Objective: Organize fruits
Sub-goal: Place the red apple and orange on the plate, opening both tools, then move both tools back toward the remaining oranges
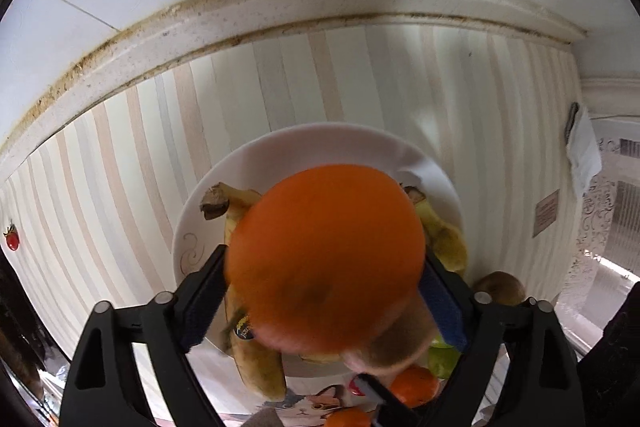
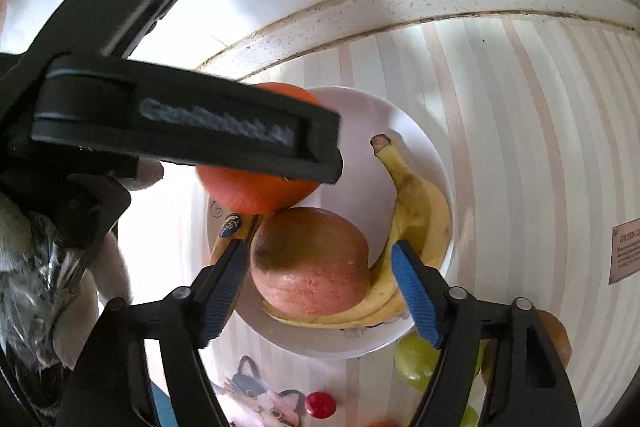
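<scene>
Your left gripper (image 1: 324, 291) stands wide, pads flanking the orange (image 1: 325, 259) over the plate (image 1: 320, 143); contact at the pads is unclear. Your right gripper (image 2: 320, 287) is spread, pads clear of the apple (image 2: 310, 263) between them. That apple rests on the bananas (image 2: 416, 211) in the plate. Grapes (image 2: 416, 359) lie just beside its rim on the striped mat (image 2: 520, 147).

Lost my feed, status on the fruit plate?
Left tongs around orange, grip unclear. Right tongs open astride apple on plate. Bananas crowd underneath.
</scene>
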Demonstrator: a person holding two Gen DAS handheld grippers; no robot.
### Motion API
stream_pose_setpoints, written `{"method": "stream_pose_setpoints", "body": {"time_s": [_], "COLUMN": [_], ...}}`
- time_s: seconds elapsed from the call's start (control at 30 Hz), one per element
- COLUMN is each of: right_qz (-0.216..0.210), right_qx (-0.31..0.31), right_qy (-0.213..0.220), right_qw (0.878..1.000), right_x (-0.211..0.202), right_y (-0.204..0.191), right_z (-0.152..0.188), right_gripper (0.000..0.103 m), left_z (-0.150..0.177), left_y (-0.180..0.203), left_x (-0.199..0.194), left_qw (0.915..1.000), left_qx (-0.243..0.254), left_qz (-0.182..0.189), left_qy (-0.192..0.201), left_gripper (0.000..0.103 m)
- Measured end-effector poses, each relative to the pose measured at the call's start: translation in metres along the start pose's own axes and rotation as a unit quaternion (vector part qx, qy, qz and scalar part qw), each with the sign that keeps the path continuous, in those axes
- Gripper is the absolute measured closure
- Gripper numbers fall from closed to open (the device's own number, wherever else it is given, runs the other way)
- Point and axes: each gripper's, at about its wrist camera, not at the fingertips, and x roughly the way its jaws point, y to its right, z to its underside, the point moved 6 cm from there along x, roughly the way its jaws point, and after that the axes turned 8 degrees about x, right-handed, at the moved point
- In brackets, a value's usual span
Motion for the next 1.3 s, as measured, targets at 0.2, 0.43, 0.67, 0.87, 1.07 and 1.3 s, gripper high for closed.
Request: {"method": "stream_pose_setpoints", "body": {"time_s": [0.2, 0.43, 0.67, 0.87, 1.07, 1.3], "right_qz": [-0.004, 0.04, 0.094, 0.114, 0.126, 0.119], "right_qx": [-0.012, -0.021, -0.039, -0.057, -0.086, -0.098], "right_qy": [0.002, 0.024, 0.05, 0.076, 0.101, 0.133], "right_qw": [1.0, 0.999, 0.994, 0.989, 0.983, 0.979], "right_x": [-0.014, -0.04, -0.064, -0.089, -0.119, -0.153], "right_y": [0.005, 0.014, 0.026, 0.024, 0.013, 0.004], "right_z": [-0.022, -0.024, -0.017, 0.0, 0.021, 0.046], "right_gripper": [0.018, 0.013, 0.009, 0.006, 0.006, 0.006], "left_z": [0.0, 0.014, 0.06, 0.105, 0.144, 0.184], "left_y": [0.004, -0.013, -0.025, -0.022, -0.016, 0.001], "left_x": [-0.008, -0.026, -0.057, -0.07, -0.089, -0.11], "left_qw": [0.9999, 0.9976, 0.9888, 0.9786, 0.9691, 0.9577], "left_qx": [-0.004, -0.03, -0.048, -0.073, -0.08, -0.08], "left_qz": [0.008, 0.017, -0.044, -0.063, -0.081, -0.095], "left_qy": [0.011, 0.06, 0.134, 0.182, 0.219, 0.26], "left_gripper": [0.011, 0.011, 0.011, 0.011, 0.011, 0.011]}}
